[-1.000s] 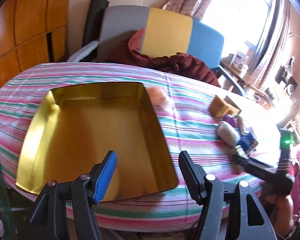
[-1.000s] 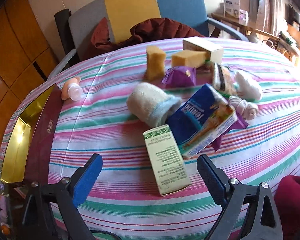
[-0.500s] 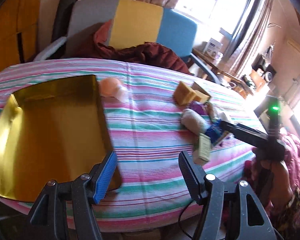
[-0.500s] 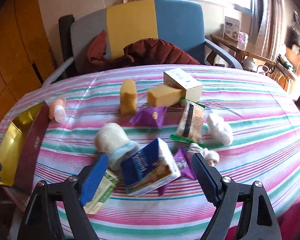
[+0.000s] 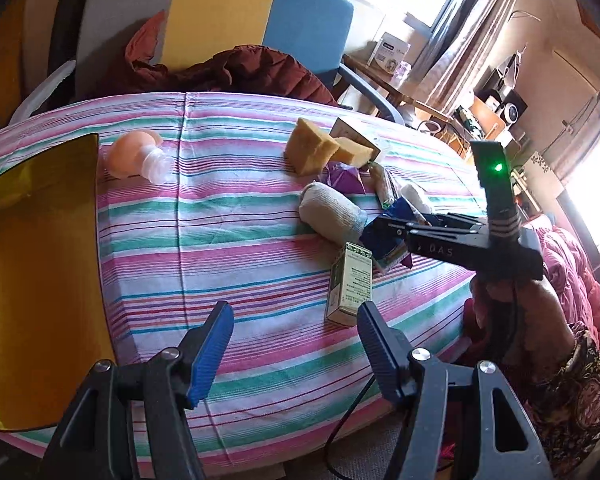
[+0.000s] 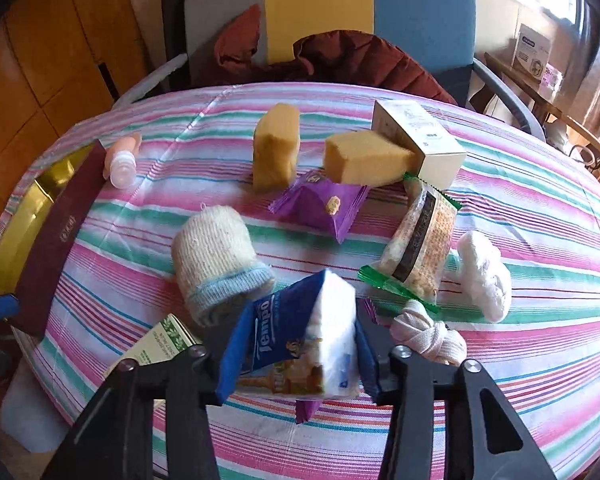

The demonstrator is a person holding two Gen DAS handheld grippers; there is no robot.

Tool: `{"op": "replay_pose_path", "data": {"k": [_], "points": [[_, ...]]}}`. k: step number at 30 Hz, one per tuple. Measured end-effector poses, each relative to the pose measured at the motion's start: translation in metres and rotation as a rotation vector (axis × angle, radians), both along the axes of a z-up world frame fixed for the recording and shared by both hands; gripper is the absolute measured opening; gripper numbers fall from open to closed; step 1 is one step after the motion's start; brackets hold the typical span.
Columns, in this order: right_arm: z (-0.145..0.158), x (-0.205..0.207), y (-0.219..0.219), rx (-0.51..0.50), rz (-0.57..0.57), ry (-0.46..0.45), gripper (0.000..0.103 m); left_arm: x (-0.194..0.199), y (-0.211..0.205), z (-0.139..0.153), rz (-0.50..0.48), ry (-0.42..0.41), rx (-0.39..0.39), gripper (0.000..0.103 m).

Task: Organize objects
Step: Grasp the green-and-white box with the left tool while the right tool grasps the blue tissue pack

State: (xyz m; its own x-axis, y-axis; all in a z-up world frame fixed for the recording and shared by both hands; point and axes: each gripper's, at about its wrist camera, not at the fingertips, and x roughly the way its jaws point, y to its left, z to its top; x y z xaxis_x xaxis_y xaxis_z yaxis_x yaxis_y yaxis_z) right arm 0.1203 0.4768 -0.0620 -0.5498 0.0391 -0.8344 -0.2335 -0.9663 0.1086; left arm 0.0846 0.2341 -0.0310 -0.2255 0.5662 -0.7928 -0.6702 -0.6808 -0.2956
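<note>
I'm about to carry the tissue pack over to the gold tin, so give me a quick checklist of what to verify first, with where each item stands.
1. Right claw clamped on the tissue pack: ok, its jaws have just been closing and both pads press the pack's sides.
2. Pack clear of the table: cannot tell.
3. Nothing caught with the pack: not ok, a purple wrapper pokes out right under it.
4. Green box and sock roll clear of the claw: cannot tell, both sit close beside it.
5. Tin ready: ok, the visible part is bare.
6. Left claw out of the way: ok, open and holding nothing, near the table's front edge.
</note>
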Motion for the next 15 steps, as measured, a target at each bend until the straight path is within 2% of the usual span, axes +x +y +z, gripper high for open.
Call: {"op": "replay_pose_path", "data": {"k": [4,10,15], "points": [[0.005,0.006,0.012,-0.053,-0.063,0.044,0.034,0.004,0.031,-0.009,-0.085,0.020,-0.038,0.065],[0.013,0.009,0.017,-0.090,-0.079,0.097,0.027,0.008,0.075,-0.032,-0.165,0.032,-0.099,0.065],[0.019,0.013,0.024,-0.124,-0.105,0.149,0.025,0.004,0.094,-0.053,-0.178,-0.001,-0.119,0.065]]}}
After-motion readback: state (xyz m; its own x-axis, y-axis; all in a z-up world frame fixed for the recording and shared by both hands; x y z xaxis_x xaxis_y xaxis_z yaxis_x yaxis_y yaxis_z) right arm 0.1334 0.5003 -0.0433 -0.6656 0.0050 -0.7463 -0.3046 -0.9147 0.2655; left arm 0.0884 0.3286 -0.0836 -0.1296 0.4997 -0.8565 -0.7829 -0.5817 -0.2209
